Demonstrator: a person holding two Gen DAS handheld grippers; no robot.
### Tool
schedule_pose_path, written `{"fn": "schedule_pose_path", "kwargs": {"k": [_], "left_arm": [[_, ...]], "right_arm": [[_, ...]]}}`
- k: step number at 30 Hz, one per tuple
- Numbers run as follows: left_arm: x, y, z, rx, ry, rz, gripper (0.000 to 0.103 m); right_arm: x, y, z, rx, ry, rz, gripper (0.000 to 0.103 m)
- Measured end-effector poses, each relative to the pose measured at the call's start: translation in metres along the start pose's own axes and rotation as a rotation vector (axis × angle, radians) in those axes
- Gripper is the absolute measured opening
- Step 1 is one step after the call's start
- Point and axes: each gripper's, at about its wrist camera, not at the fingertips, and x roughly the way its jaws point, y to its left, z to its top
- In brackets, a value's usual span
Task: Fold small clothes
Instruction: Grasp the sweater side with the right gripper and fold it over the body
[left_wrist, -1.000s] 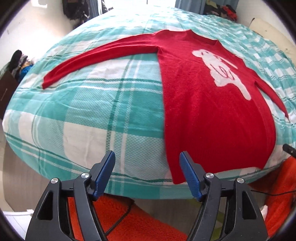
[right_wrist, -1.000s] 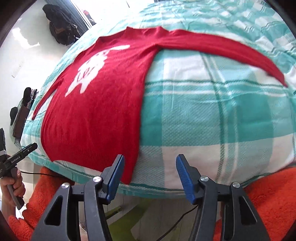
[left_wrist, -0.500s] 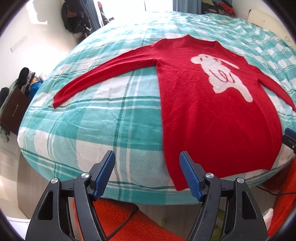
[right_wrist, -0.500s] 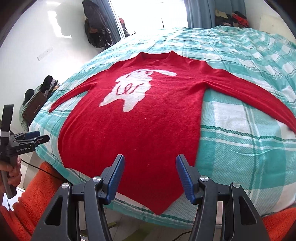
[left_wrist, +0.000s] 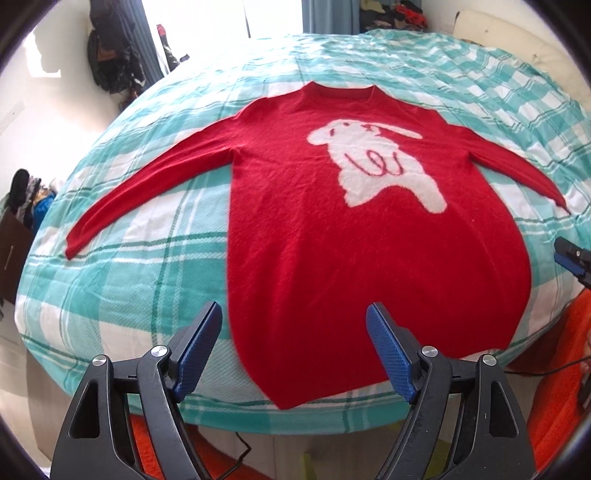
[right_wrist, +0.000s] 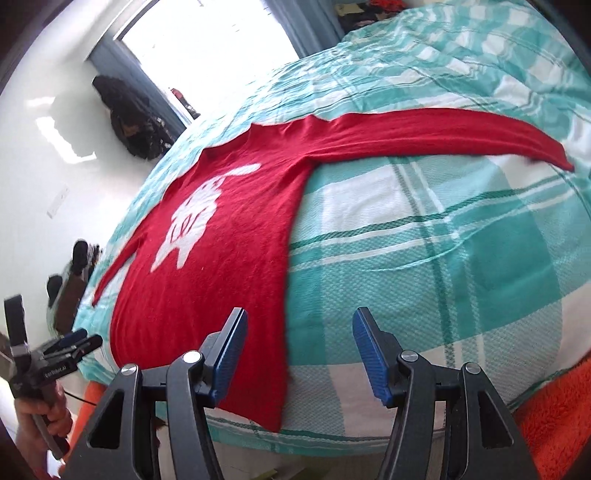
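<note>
Sweater (left_wrist: 332, 240), red with white rabbit motif, flat and face up on teal plaid bedspread (left_wrist: 147, 280), neck toward far side, hem at near edge, both sleeves spread outward; no fold made yet. Left sleeve (left_wrist: 155, 177) stretched full length toward left edge of bed. Left gripper (left_wrist: 293, 336) hovering above near hem, level with bed edge, jaws wide apart, nothing between them, left pad over bare plaid just beside side seam, right pad over red cloth. Right sleeve (right_wrist: 443, 136) lying straight across plaid in right wrist view, cuff well out to the right. Right gripper (right_wrist: 297, 354) also parted wide and empty, tilted, straddling right side seam near hem corner, left pad over knit, right pad over bedspread. Left hand (right_wrist: 44, 417) visible at far left of that view, gripping its tool handle below bed level. Likely step: sleeves folded in across body first. Advice: pinch each cuff or shoulder edge through one layer only, lift just clear, carry inward without dragging body, lay sleeve flat before releasing; soft knit likely to stretch or bunch if pulled sideways.
</note>
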Motion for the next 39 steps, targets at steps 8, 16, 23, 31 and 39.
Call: {"fn": "schedule_pose_path", "kwargs": {"k": [8,16,23,31,39], "left_arm": [[0.02,-0.01,0.015,-0.056,-0.036,-0.028,0.089],[0.045,0.016,-0.014,-0.164,0.05,-0.025,0.089],[0.047,0.047,-0.021,-0.27,0.011,-0.013,0.089],[0.051,0.058,-0.026,-0.312,-0.007,-0.031,0.089],[0.049,0.059,-0.032,-0.297,-0.02,-0.022,0.089]], "right_arm": [[-0.025,-0.124,0.081,0.433,-0.225,0.07,0.071],[0.005,-0.233,0.117,0.815,-0.317,0.042,0.058],[-0.006,-0.207,0.164,0.71,-0.316,-0.142,0.008],[0.01,0.054,0.277,0.06,-0.225,0.205,0.007],[0.102,0.21,0.241,-0.227,0.112,0.463,0.089]]}}
